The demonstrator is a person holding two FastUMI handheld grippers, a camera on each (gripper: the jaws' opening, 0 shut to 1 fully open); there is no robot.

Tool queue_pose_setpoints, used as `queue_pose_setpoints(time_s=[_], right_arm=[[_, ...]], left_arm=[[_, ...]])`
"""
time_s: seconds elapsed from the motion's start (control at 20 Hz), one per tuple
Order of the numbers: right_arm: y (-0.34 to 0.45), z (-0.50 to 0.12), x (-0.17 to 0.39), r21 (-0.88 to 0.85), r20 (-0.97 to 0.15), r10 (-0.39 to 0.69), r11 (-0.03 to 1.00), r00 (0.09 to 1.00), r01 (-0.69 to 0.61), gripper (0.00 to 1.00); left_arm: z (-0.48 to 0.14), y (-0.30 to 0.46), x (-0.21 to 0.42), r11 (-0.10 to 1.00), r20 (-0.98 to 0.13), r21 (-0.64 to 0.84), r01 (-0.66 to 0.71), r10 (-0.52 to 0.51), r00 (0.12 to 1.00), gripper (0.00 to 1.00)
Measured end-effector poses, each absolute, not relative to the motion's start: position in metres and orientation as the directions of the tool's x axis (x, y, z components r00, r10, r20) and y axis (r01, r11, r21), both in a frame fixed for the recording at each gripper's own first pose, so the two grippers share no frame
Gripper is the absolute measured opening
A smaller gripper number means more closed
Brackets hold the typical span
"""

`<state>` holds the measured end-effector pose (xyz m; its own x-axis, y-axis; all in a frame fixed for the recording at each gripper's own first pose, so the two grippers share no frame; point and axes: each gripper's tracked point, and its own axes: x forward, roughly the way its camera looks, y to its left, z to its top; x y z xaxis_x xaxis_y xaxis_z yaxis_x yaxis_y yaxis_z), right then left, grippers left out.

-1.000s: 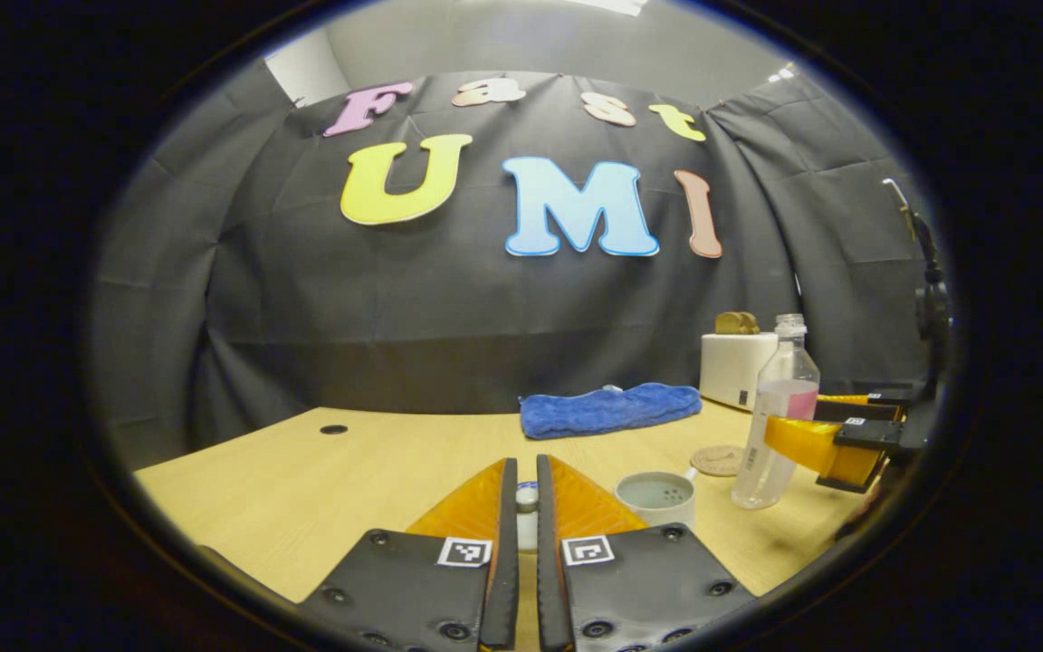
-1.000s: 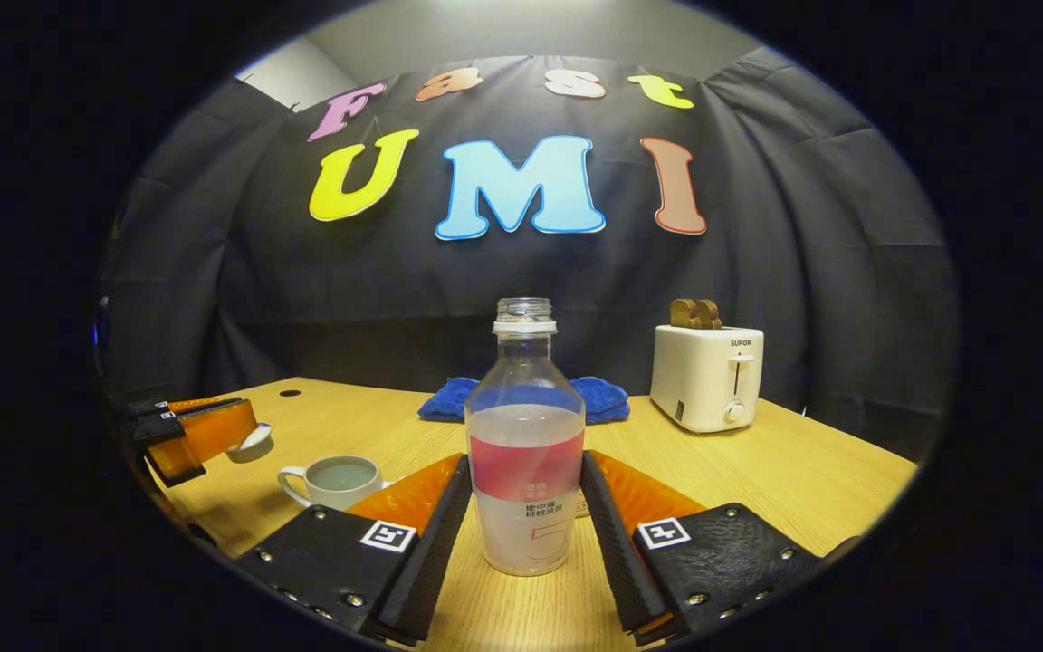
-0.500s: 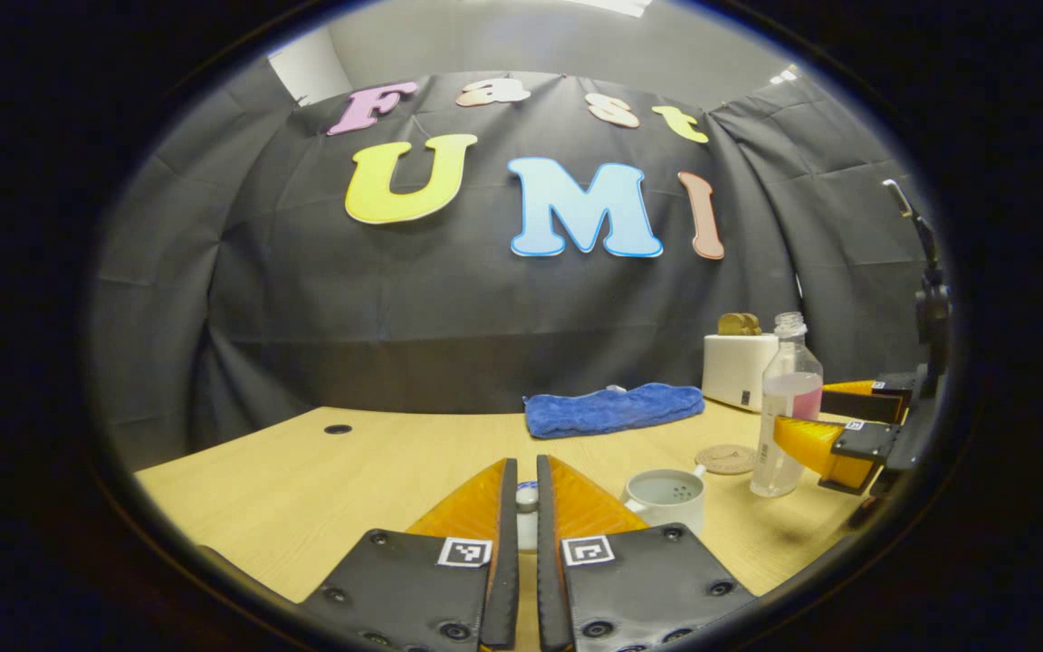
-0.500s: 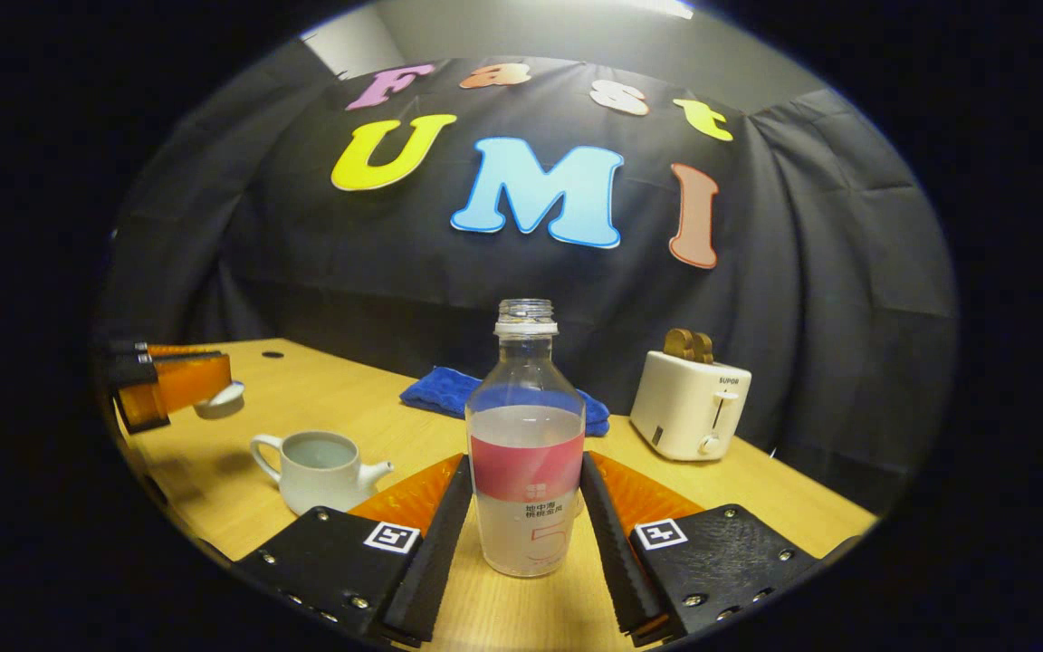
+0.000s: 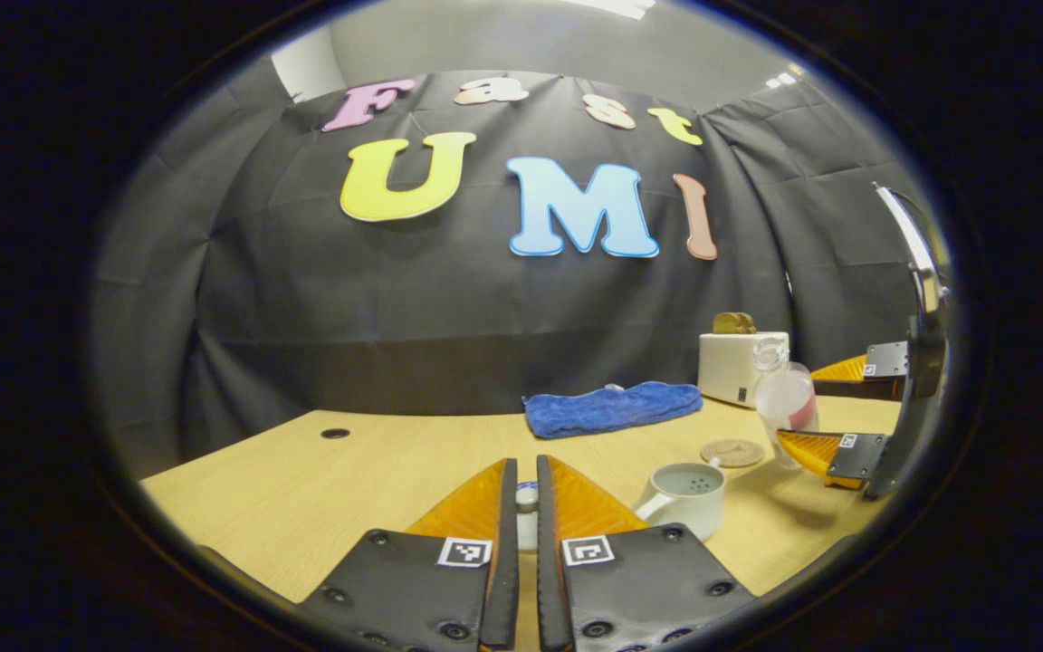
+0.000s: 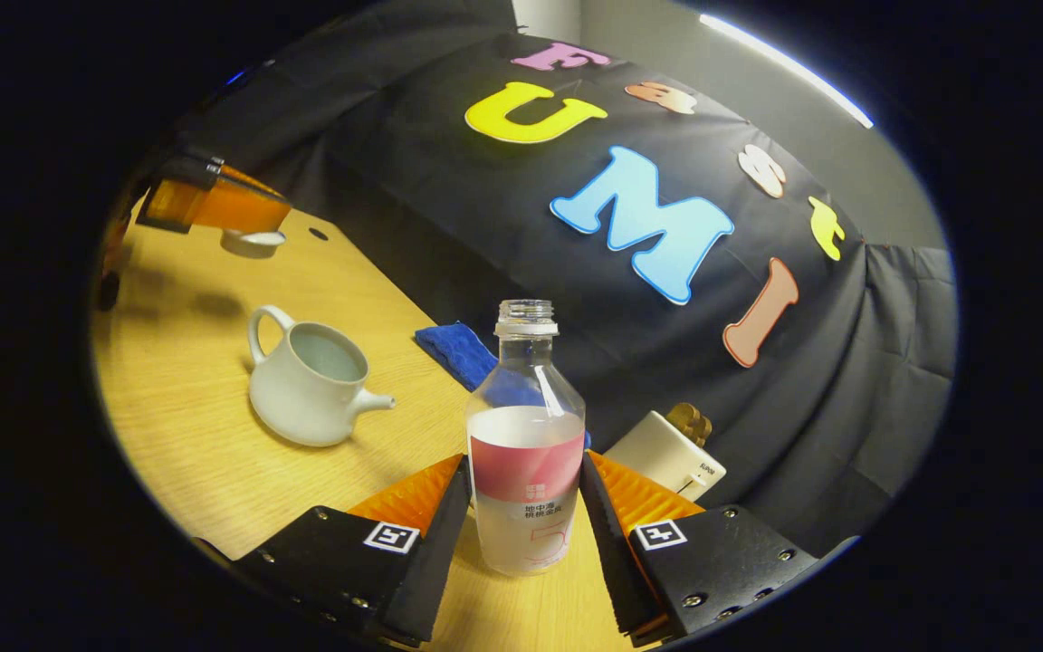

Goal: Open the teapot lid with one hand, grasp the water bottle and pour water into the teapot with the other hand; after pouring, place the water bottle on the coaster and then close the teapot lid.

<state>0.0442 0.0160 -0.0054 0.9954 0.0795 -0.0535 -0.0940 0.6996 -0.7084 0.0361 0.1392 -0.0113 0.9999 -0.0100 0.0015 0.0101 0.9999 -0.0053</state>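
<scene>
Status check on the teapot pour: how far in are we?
Done: the lid is off, held by the left gripper clear of the open teapot. In hand: the right gripper grips the uncapped water bottle, tipped toward the teapot; no water leaves it yet. Left: pour, set the bottle on the coaster, close the lid.

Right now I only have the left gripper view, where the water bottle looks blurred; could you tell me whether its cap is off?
Observer: Yes, the water bottle has an open mouth, no cap.
Operator: Are both right fingers on it?
Observer: Yes, the right gripper presses its sides at the label.
Operator: Is the lid clear of the teapot?
Observer: The left gripper holds the teapot lid above the table, apart from the teapot.
</scene>
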Motion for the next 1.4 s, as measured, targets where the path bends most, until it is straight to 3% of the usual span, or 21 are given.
queue_pose_setpoints(time_s=[0.3,0.55,0.8,1.4], right_arm=[[0.022,0.002,0.051,-0.893,-0.024,0.105,0.445,0.994,-0.069,0.71],[0.031,0.009,0.051,-0.972,-0.013,0.154,0.231,0.988,-0.049,0.71],[0.036,0.013,0.054,-1.000,-0.026,0.212,0.007,0.977,-0.028,0.71],[0.047,0.023,0.056,-0.959,-0.041,0.281,-0.281,0.959,0.041,0.71]], left_arm=[[-0.012,0.140,0.037,1.000,0.001,-0.005,0.009,-0.009,1.000,0.14],[-0.011,0.140,0.036,1.000,0.000,-0.005,0.009,-0.009,1.000,0.18],[-0.010,0.140,0.036,1.000,0.000,-0.005,0.009,-0.009,1.000,0.14],[-0.011,0.140,0.037,1.000,0.000,-0.005,0.009,-0.009,1.000,0.14]])
